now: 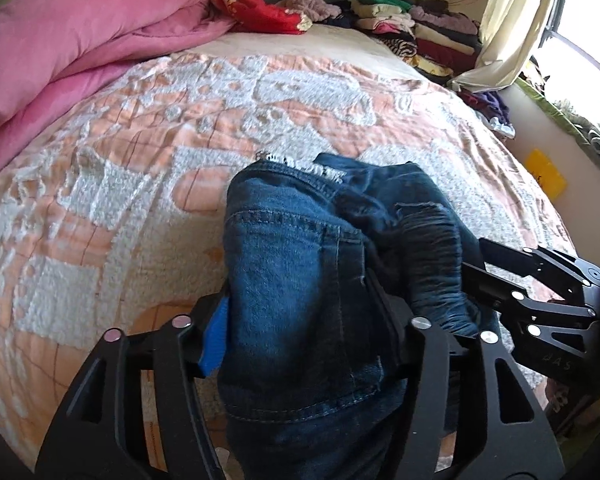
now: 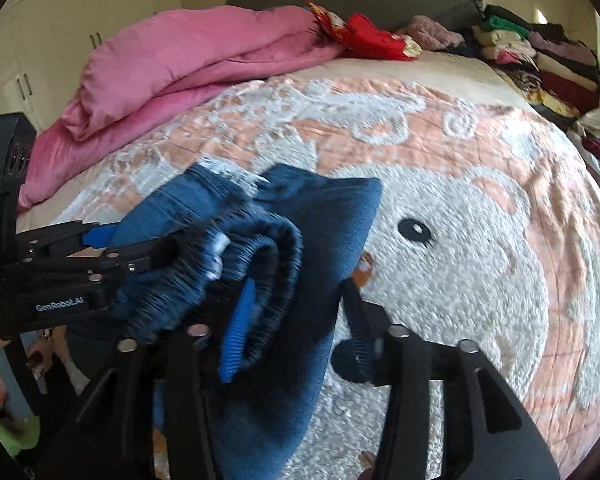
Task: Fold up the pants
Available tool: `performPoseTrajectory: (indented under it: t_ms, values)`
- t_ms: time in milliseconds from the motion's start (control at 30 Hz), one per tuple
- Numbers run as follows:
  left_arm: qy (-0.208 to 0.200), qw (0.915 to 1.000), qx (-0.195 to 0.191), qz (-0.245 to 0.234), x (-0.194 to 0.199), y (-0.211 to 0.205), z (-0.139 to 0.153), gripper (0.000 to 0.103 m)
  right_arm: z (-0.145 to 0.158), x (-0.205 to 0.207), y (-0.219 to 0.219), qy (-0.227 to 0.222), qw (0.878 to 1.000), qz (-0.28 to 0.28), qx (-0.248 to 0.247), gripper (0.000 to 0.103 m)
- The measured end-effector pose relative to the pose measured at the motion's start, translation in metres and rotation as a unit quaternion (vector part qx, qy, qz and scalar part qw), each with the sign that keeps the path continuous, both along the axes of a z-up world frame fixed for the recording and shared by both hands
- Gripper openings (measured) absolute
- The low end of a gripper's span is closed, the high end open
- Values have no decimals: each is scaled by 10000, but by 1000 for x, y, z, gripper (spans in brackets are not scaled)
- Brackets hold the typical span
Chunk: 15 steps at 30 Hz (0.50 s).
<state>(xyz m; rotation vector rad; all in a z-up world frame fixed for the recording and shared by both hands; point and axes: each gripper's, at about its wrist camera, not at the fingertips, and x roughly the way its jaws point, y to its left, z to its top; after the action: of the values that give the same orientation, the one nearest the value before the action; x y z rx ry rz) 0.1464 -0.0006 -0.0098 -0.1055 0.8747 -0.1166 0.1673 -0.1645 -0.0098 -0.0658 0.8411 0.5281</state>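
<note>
Left wrist view: jeans [image 1: 300, 264], bunched into a rough bundle, lie on the peach-and-white bedspread [image 1: 120, 184] near its edge. Left gripper [image 1: 304, 320] straddles the denim, jaws partly spread; whether the blue pad [image 1: 214, 336] presses cannot be told. Right gripper [image 2: 296, 316] likewise partly spread around the elastic waistband [image 2: 236, 264], far finger clear of cloth (likely letting go after setting the fold down). Pink duvet [image 1: 72, 52] and stacked clothes [image 1: 416, 28] lie well apart.

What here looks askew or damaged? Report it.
The dark blue denim pants sit bunched and crooked between the left tongs and right tongs, not squared. Their hem is frayed white, which may be styling. On the peach and white bedspread nothing else stands out.
</note>
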Motion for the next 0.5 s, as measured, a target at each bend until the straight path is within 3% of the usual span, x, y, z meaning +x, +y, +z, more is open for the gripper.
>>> performPoseTrajectory:
  t_ms: [133, 367, 500]
  values:
    - [102, 9999, 42, 40, 2, 3, -9, 63, -9, 1, -8, 175, 9997, -154, 3, 61]
    - [254, 9997, 6, 57, 5, 6, -20, 67, -26, 4, -12, 387, 9986, -326, -154, 64]
    - [151, 9999, 14, 62, -1, 6, -16, 69, -20, 2, -18, 436, 9980, -454, 25, 74]
